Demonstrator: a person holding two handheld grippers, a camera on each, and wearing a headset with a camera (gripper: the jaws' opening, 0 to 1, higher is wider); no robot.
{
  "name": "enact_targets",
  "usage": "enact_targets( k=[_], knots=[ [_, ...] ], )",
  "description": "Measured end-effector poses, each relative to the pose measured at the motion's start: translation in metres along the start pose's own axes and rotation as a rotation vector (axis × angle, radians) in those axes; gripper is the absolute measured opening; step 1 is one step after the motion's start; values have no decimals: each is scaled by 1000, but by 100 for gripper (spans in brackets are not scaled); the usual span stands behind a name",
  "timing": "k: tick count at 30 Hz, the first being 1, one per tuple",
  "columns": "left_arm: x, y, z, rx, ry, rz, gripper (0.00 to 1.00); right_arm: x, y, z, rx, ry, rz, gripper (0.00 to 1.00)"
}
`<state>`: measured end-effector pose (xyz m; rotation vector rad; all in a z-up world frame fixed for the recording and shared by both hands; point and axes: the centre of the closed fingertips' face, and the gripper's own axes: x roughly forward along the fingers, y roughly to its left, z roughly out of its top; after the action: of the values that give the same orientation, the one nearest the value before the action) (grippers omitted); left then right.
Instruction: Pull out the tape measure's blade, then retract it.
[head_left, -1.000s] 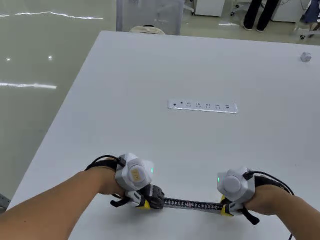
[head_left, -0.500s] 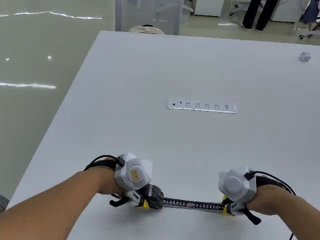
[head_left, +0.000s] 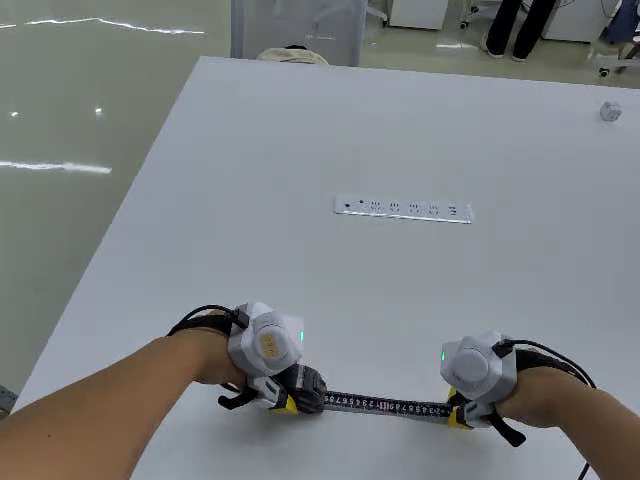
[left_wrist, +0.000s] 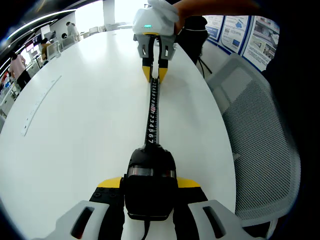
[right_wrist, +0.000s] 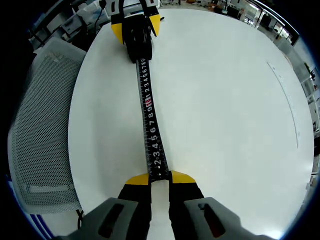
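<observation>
1. The left gripper (left_wrist: 149, 183) is clamped on the black case (left_wrist: 150, 170) of the tape measure. Its yellow-tipped jaws press against the two sides of the case, and the case's mouth faces away from the gripper.
2. The right gripper (right_wrist: 160, 179) is pinched narrow on the free end of the blade (right_wrist: 148, 115), so the lowest numbers of the scale start just ahead of its yellow tips.
3. The blade runs straight from the case to the right gripper, drawn out with its printed face up. It is black with white figures and has a red mark partway along. It lies low over the surface (head_left: 400, 130) — whether it touches along its whole length, I cannot tell.
4. In the head view both grippers sit close to the near edge of the white surface, well apart, with the case on the left and the blade's end on the right. The blade bridges them, roughly parallel to that edge.
5. Farther out, a white socket strip (head_left: 403, 210) lies flat near the middle of the surface, well apart from the tape. A small grey object (head_left: 611, 112) rests toward the far right corner.
6. Off the surface's edge — in the left gripper view — stands a mesh chair (left_wrist: 260, 140).
</observation>
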<state>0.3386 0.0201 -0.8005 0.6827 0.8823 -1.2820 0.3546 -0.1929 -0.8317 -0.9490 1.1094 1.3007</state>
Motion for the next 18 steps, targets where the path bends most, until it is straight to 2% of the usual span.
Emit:
enact_targets(
  k=[18],
  knots=[
    [-1, 0, 1, -1, 1, 0, 34, -3, -1, -9, 3, 16, -2, 11]
  ],
)
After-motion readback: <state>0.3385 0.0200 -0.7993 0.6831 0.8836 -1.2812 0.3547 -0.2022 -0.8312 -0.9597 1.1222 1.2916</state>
